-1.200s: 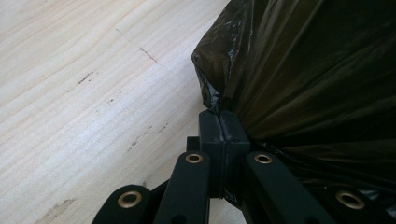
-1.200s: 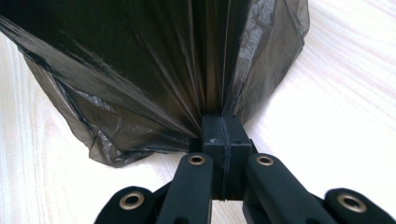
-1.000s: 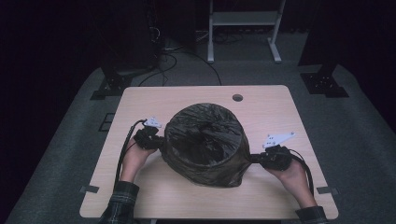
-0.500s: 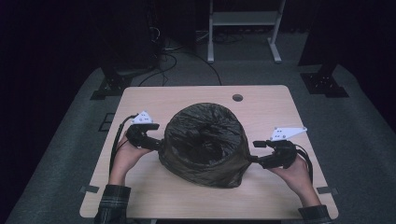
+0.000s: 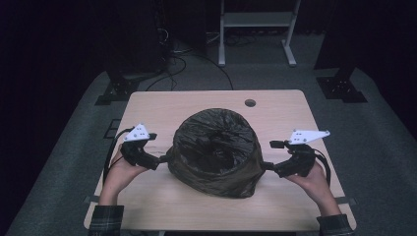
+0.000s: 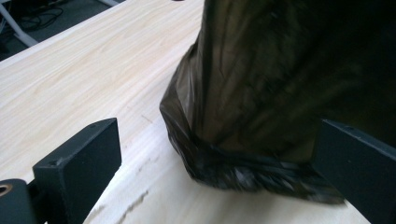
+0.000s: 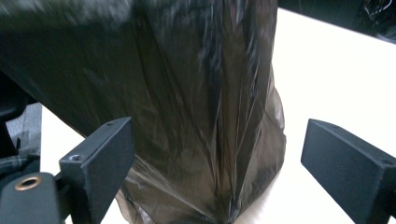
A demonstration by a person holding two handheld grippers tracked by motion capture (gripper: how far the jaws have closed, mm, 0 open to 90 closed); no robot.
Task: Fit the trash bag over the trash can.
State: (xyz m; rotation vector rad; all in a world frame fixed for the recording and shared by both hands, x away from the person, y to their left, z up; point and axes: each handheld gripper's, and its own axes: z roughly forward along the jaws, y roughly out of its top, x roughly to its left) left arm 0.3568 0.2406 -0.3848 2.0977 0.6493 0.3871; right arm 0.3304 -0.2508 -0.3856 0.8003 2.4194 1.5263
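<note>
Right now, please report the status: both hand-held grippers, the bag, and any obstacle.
Left hand-held gripper and right hand-held gripper open, jaws just opened, beside the bag. Black bag stands free on the table. No obstacle seen.

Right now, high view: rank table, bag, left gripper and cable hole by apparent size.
1. Wooden table
2. Black plastic bag
3. Left gripper, fingers open beside the bag; it sits higher, nearer the camera, so may look slightly oversized
4. Cable hole
</note>
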